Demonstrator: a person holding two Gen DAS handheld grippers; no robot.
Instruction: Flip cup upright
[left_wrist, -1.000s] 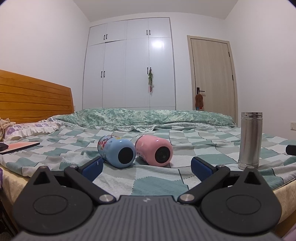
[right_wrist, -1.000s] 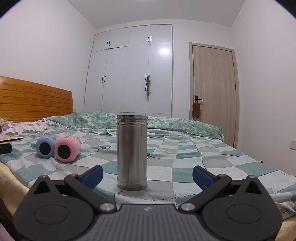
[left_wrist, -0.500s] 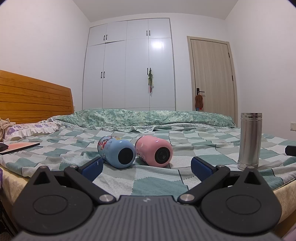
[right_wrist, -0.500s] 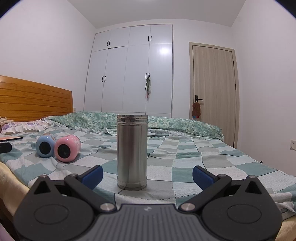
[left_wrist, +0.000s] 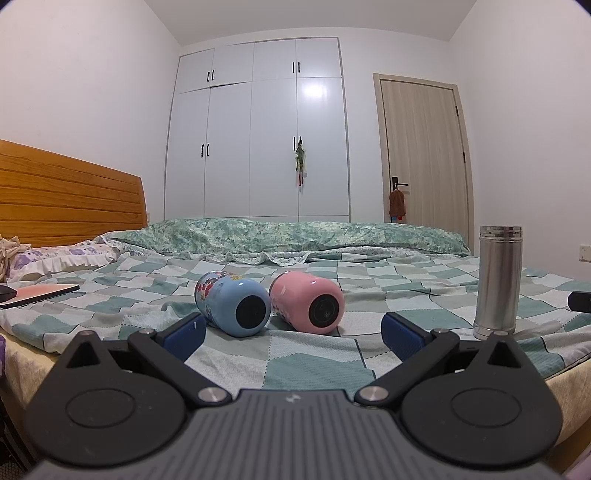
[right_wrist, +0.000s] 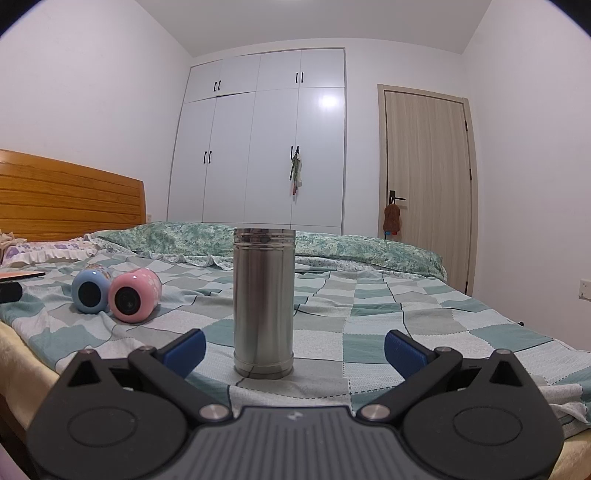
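Stillness is marking this moment: compared with the views from a second ago, we are seeing almost nothing shifting, only the left view easing a touch nearer the cups. We are holding the left tool (left_wrist: 291, 334) released, its blue pads spread wide and gripping nothing, aimed at the blue cup (left_wrist: 232, 303) and the pink cup (left_wrist: 307, 302). Both are lying on their sides on the checked bedspread (left_wrist: 314, 369), touching or very nearly so, with their dark round ends facing us. We are holding the right tool (right_wrist: 293, 349) equally released, framing the steel flask (right_wrist: 263, 302), which is standing upright between its pads without touching them. For the task this is meaning, in our judgement, that no flip has begun: the steel flask is needing nothing, and the two cups are waiting. We are probably lining up the left tool for the blue cup, the nearer one, and the soft bedding may be letting it roll.
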